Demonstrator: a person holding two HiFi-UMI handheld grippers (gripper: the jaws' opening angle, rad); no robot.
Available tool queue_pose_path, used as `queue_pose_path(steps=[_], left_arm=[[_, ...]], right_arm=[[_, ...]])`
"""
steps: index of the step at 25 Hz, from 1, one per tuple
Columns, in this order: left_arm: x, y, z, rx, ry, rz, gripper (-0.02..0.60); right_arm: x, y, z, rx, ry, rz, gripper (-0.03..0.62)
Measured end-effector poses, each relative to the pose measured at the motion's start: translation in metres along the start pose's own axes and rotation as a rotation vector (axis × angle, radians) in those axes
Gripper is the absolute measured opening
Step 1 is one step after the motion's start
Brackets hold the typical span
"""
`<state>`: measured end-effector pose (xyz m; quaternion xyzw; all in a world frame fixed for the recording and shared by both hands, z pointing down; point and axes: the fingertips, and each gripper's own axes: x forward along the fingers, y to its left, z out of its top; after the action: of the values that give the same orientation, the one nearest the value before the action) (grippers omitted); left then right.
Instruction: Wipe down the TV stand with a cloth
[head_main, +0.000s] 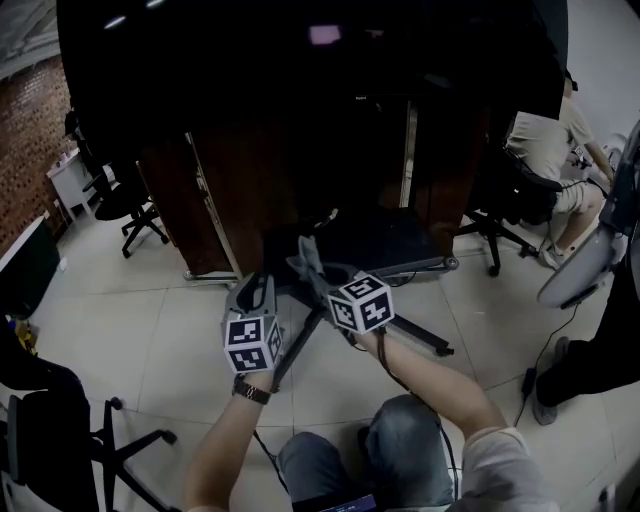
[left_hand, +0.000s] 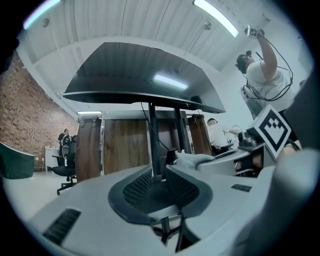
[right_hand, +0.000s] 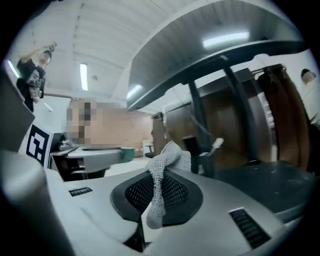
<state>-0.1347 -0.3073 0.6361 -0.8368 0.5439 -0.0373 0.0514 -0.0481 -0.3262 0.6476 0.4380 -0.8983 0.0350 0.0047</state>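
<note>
In the head view, the left gripper (head_main: 257, 287) and the right gripper (head_main: 318, 272) are held side by side before the black metal TV stand (head_main: 400, 240), under a wide dark television screen (head_main: 300, 60). A grey knitted cloth (head_main: 305, 252) sits at the right gripper's tip, near the stand's flat base; I cannot tell whether it touches.

In the left gripper view, the left gripper's (left_hand: 159, 174) jaws stand slightly apart with nothing between them.

In the right gripper view, the right gripper's (right_hand: 159, 175) jaws are pinched on the cloth (right_hand: 170, 156), with one strip hanging down.
</note>
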Motion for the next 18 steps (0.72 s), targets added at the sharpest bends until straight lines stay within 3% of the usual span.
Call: queue_pose_path(steps=[3,6,10,14,18], left_arm=[[-0.007,-0.002,-0.009,-0.006,0.018,0.011,0.097],[-0.012,-0.002,-0.015,0.000,0.025,0.008,0.097],[-0.018,-0.004,-0.020,0.006,0.012,-0.007,0.091],[-0.010,-0.018,-0.029,0.011,0.014,-0.043,0.091],[-0.006,-0.029,-0.041,-0.004,0.023,-0.068,0.091]], right_arm=[[0.038,0.036,-0.020,-0.010,0.052,0.070,0.025],[0.036,-0.007,-0.043,0.018,0.094,-0.013,0.026],[-0.029,-0.113,-0.061,0.047,0.122,-0.202,0.025],[-0.132,-0.228,-0.070,0.067,0.122,-0.477,0.025],[-0.228,-0.305,-0.086,0.068,0.131,-0.726,0.025]])
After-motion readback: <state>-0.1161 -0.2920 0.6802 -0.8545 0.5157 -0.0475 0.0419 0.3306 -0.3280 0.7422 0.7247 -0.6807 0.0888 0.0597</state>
